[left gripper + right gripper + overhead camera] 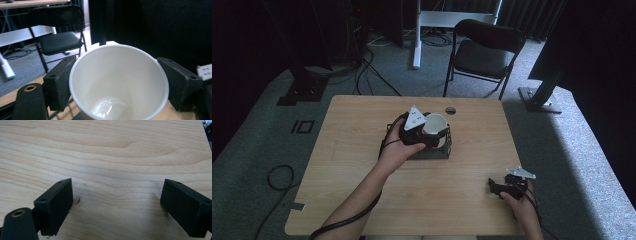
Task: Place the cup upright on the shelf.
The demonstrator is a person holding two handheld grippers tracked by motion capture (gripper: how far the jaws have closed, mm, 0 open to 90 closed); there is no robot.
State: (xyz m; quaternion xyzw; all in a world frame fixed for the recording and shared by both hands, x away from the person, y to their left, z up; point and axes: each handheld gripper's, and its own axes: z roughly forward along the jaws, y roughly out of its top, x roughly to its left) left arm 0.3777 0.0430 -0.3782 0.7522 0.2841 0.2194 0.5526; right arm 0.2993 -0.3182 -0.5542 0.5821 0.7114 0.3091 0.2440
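A dim room with dark curtains and grey carpet surrounds a light wooden table [362, 200], and the carpet to its left carries loose black cables [279, 177] and a taped square mark. Beyond the far edge stands a black folding chair [482, 52], with a white stand [417, 35] just to its left; neither reaches over the tabletop. A small round hole [450, 110] sits in the table near the far edge, just behind a black wire rack [432, 150] that rests at the table's middle. Above that rack the left gripper [432, 134] holds a white paper cup [436, 125], its jaws pressed against opposite sides of the cup's wall just below the rim; in the left gripper view the cup [117, 82] stands mouth-up between the two black pads, empty, with the chair [56, 41] behind it. Whether the cup's base touches the rack cannot be told, as the hand and gripper cover it. The right gripper [496, 187] lies low at the near right corner of the table, well apart from the rack, its jaws spread wide with nothing between them, and the right gripper view shows bare wood grain [112, 157] in the gap.
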